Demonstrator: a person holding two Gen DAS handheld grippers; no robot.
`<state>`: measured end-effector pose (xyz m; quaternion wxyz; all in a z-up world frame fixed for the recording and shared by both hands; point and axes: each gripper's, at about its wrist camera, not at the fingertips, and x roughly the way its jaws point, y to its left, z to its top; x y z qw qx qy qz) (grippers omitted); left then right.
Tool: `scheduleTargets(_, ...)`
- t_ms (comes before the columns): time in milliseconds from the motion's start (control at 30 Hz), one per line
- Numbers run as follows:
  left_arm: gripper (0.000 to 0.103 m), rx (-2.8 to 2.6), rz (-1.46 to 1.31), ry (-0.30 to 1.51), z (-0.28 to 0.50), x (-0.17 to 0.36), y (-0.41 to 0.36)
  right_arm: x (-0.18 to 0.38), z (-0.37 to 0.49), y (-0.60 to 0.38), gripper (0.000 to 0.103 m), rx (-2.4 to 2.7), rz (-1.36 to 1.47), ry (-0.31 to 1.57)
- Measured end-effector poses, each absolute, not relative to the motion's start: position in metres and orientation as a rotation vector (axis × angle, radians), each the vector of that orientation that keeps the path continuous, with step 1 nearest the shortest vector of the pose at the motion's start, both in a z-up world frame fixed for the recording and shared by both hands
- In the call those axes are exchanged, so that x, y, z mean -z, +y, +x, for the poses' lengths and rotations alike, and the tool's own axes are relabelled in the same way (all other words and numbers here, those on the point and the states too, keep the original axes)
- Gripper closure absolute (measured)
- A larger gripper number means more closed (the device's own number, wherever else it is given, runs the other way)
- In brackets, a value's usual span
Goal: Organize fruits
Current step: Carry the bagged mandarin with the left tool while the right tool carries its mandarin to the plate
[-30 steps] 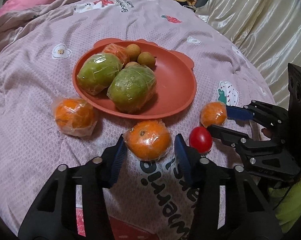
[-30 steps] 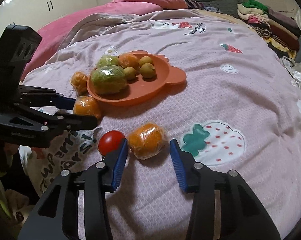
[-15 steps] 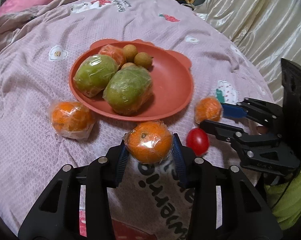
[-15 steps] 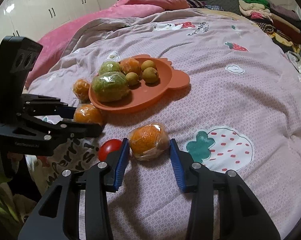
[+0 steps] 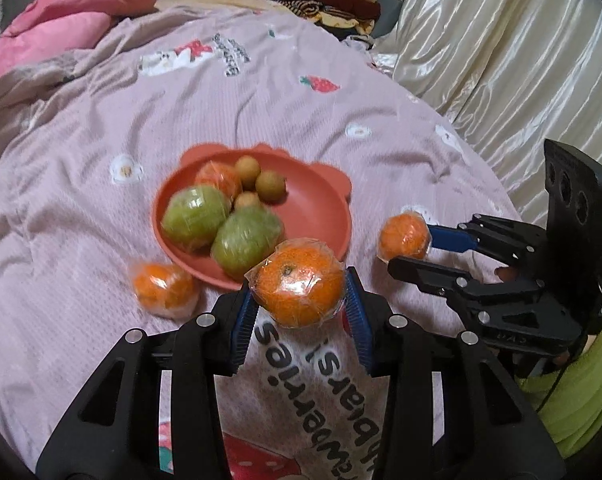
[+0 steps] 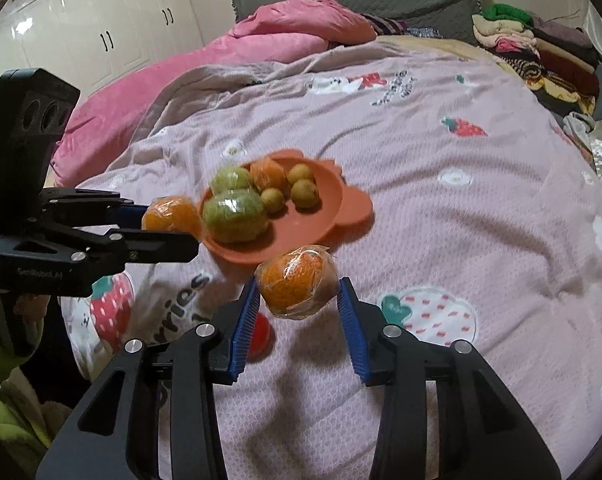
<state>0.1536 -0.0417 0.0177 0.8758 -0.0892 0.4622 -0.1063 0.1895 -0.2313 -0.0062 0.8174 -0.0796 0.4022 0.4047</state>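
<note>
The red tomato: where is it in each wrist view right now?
Left wrist view: almost wholly hidden; only a red sliver shows behind the left gripper's held orange.
Right wrist view: low, left of centre, tomato on the bedspread, partly behind the right gripper's left finger.
Shared landmark: the orange plate.

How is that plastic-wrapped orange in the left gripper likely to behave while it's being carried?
The wrapped orange is round and pinched only at its sides by the left gripper, so it could pivot or roll out. Its glossy, wrinkled film probably makes it slippery against the pads. It keeps its shape under the squeeze, so it seems firm.
</note>
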Motion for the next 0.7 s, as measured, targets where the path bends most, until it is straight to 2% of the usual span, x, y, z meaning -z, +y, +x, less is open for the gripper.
scheduleTargets(700,0.069,0.191,-0.186,0.961,0.211,-0.019,-0.021,0.0,0.203,-0.199,0.064,-0.881,-0.179,0.841)
